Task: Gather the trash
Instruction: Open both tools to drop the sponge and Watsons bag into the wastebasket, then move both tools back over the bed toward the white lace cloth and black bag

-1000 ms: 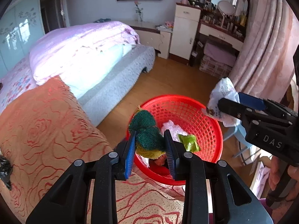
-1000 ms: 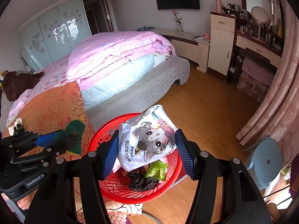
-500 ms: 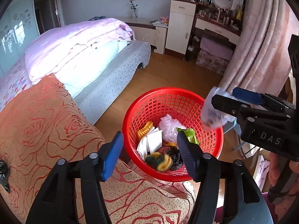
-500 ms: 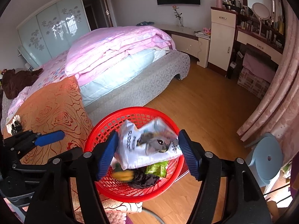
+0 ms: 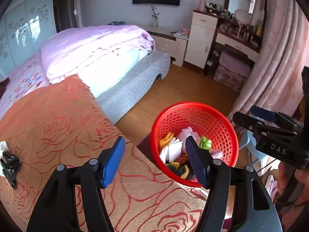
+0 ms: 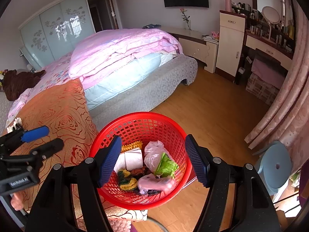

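Note:
A red mesh basket [image 6: 143, 114] stands on the floor beside the orange rose-patterned bedspread [image 5: 58, 125]. In it lie a white tissue [image 6: 131, 159], a clear plastic bag [image 6: 152, 150], a green wrapper [image 6: 166, 166], a green-and-yellow knitted piece [image 6: 126, 179] and a pale packet [image 6: 156, 183]. My right gripper [image 6: 153, 136] hangs open above the basket with nothing in its jaws. My left gripper [image 5: 154, 138] is over the bedspread's edge, left of the basket [image 5: 193, 104]; its jaws are opening and empty. A black-and-white scrap [image 5: 8, 164] lies on the bedspread at far left.
A bed with a pink quilt [image 6: 123, 52] fills the back. The wooden floor [image 6: 212, 112] runs right to pink curtains [image 6: 285, 100] and a dresser [image 6: 229, 44]. A blue stool [image 6: 274, 166] stands right of the basket.
My left gripper opened and dropped the knitted piece into the basket, then shifted left over the bedspread. My right gripper opened and its cat-printed packet fell into the basket.

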`<state>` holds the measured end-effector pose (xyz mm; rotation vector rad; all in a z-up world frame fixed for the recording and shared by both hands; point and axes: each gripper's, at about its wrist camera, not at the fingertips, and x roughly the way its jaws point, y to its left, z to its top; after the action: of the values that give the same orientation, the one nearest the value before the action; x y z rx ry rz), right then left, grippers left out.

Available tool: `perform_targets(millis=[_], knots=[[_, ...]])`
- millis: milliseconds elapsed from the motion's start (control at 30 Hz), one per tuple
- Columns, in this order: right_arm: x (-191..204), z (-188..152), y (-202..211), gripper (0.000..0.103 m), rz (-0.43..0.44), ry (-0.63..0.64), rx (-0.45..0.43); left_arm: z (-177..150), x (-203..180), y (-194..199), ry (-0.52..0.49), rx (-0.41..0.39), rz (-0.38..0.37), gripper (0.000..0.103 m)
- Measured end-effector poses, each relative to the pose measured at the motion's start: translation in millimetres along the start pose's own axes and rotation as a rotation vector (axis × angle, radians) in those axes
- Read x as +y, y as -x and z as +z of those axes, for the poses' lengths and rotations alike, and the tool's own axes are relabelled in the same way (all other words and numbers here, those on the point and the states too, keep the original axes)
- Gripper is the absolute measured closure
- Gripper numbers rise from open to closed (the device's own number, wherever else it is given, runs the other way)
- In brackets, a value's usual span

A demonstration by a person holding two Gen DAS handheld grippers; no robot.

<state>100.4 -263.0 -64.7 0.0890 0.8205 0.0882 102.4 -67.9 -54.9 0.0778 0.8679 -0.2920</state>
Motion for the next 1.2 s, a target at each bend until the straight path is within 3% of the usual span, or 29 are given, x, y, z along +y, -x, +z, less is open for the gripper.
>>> perform_targets(millis=[367, 667, 867, 1200], knots=[[8, -2, 3, 0.037, 0.006, 0.027, -0.014, -3, 31, 21, 0.065, -0.029, 0.059, 0.04], [23, -6, 4, 0.037, 0.018, 0.063, -0.015, -6, 86, 48, 0.159, -0.065, 0.148, 0.039], [33, -9, 1, 0.037, 0.022, 0.086, -0.002, -14, 145, 74, 0.282, -0.098, 0.236, 0.039], [44, -14, -5, 0.037, 0.026, 0.115, 0.022, -42, 261, 102, 0.501, -0.108, 0.483, 0.039]])
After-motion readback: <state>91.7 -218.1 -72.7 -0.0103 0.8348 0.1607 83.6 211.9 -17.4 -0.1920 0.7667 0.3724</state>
